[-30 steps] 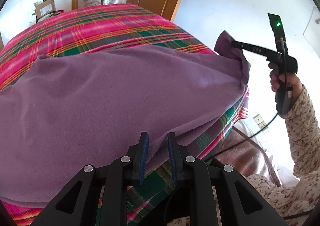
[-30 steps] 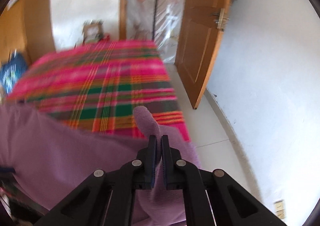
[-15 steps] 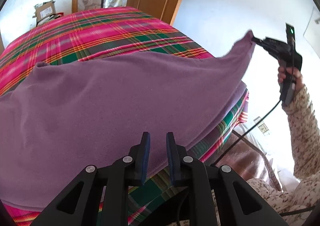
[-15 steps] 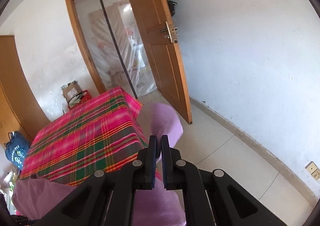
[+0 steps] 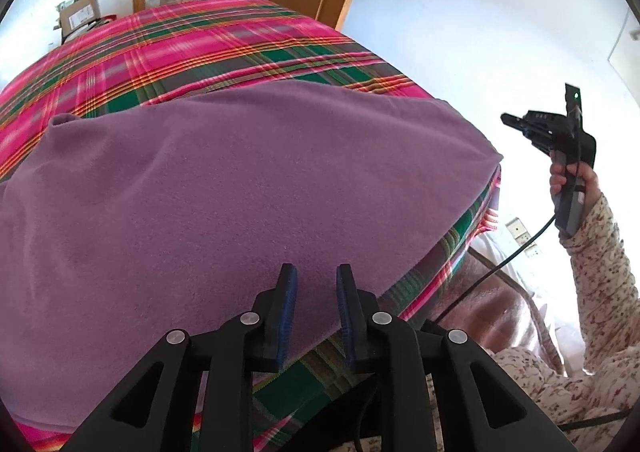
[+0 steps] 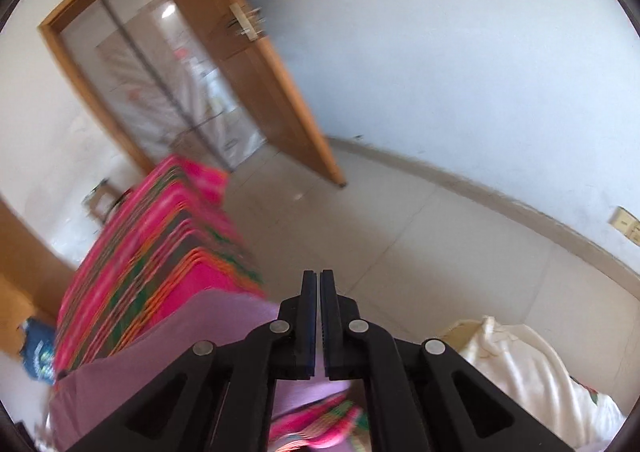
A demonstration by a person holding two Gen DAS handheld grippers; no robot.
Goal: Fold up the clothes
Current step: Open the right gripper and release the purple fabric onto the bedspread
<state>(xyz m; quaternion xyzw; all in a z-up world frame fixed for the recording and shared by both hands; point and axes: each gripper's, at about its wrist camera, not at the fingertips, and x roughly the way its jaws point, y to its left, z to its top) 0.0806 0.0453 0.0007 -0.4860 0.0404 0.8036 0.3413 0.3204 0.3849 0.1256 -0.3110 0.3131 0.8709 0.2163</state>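
Purple fleece garment point(image 5: 240, 188) lies spread over the worktop draped in a pink, green and orange plaid cloth point(image 5: 208, 40), filling the left wrist view from 9 to 3 o'clock; its left and lower edges are cut off by the lens rim, so its full shape cannot be made out

Left gripper point(image 5: 316, 284) at 6 o'clock, above the garment's near edge: jaws narrowly apart and opening, no fabric pinched between the blue pads; whether the tips touch the cloth cannot be told

Right gripper point(image 6: 318, 280), own view: jaws pressed together, nothing between them. Same gripper at 3 o'clock in the left wrist view point(image 5: 516, 121), clear of the garment's right edge, held by a hand point(image 5: 568, 176) with a floral-print sleeve point(image 5: 600, 264)

Right wrist view is motion-blurred: plaid pattern smeared at 9 o'clock, garment only partly seen at 7 o'clock behind the gripper body. Cream fabric bundle point(image 6: 532, 368) at 4 o'clock, cut off by the rim, not identifiable

Brown wooden door point(image 6: 256, 64) at 12 o'clock, handle blurred
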